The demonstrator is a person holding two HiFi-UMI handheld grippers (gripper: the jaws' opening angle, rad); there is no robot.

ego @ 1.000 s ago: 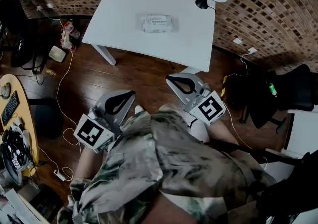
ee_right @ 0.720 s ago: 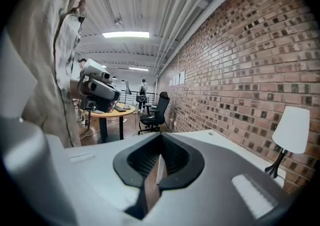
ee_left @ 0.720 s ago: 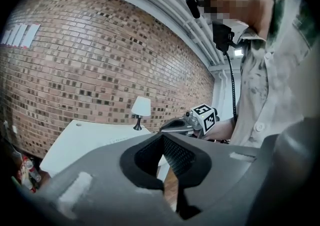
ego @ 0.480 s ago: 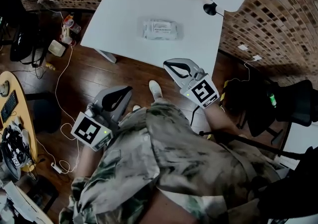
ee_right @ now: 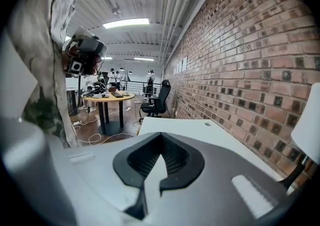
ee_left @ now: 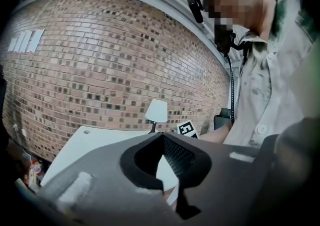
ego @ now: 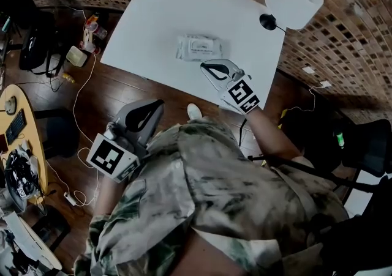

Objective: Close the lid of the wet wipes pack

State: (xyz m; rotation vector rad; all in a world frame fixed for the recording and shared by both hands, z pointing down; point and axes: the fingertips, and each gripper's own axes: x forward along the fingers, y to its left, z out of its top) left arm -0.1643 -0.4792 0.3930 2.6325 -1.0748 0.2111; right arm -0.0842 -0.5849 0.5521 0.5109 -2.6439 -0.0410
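The wet wipes pack [ego: 199, 47] lies flat in the middle of the white table [ego: 141, 24]; whether its lid stands open is too small to tell. My right gripper [ego: 214, 68] hovers over the table's near edge, just short of the pack, with its jaws shut and empty. My left gripper [ego: 142, 114] hangs low over the wooden floor, off the table, also shut on nothing. In the left gripper view [ee_left: 162, 137] and the right gripper view [ee_right: 161, 137] the jaw tips meet, and the pack is hidden behind them.
A white desk lamp [ego: 294, 0] stands at the table's far right corner against the brick wall. Cables and a jug [ego: 76, 55] lie on the floor at left, near a round wooden desk [ego: 18, 128]. Black office chairs [ego: 367, 140] stand at right.
My right gripper has travelled forward from over the floor to the table's near edge beside the pack. The left gripper has hardly moved.
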